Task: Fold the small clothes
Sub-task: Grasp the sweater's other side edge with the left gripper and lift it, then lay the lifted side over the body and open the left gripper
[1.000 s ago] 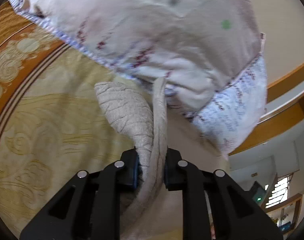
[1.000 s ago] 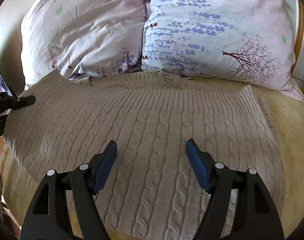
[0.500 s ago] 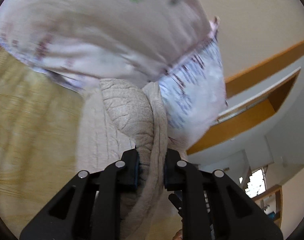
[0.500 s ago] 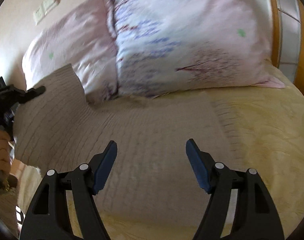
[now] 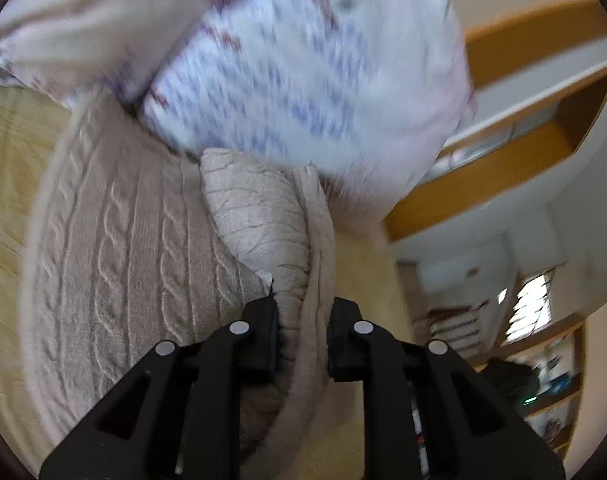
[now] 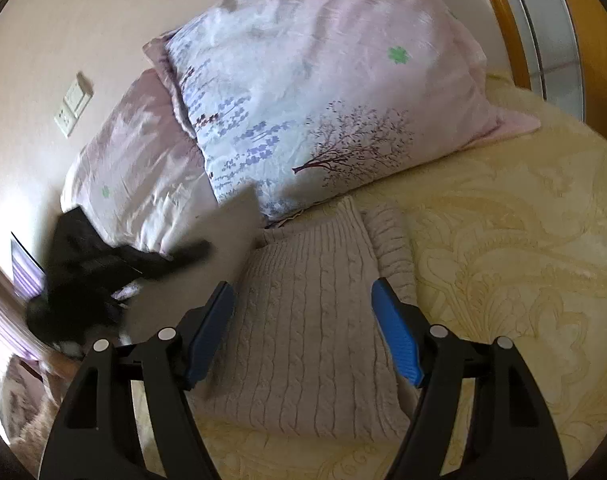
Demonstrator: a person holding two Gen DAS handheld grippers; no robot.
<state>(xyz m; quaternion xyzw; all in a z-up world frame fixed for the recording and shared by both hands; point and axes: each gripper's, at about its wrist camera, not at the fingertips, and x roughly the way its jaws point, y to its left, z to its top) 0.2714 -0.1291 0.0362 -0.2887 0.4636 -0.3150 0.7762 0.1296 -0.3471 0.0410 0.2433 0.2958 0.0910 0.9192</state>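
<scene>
Your left gripper (image 5: 302,334) has its fingers (image 5: 263,330) clenched on a bunched edge of the beige cable-knit sweater (image 6: 307,320), with fabric pinched between them and a flap raised above the body of the garment. In the right wrist view that gripper shows only as a dark motion-blurred shape at the left, carrying a blurred flap of knit across toward the middle. Your right gripper (image 6: 303,330) hovers over the near part of the sweater with its blue-padded fingers (image 6: 395,340) spread wide, holding nothing.

Sweater position: flat on the yellow patterned bedspread (image 6: 503,260), its far end just beside the floral pillows (image 6: 303,92), possibly touching them. From the right wrist view it reads as a narrow upright rectangle, with a ribbed strip of knit (image 6: 387,236) lying along its right edge, likely a sleeve or side already turned in.

Judged progress: mid-fold. The right side looks done; the left side is in the air and not yet laid down. Left to do, as far as visible: set the left flap flat on the body, let go of it, then fold the length in half and smooth it. Watch that the lifted layer does not drag the underlying panel out of line.
</scene>
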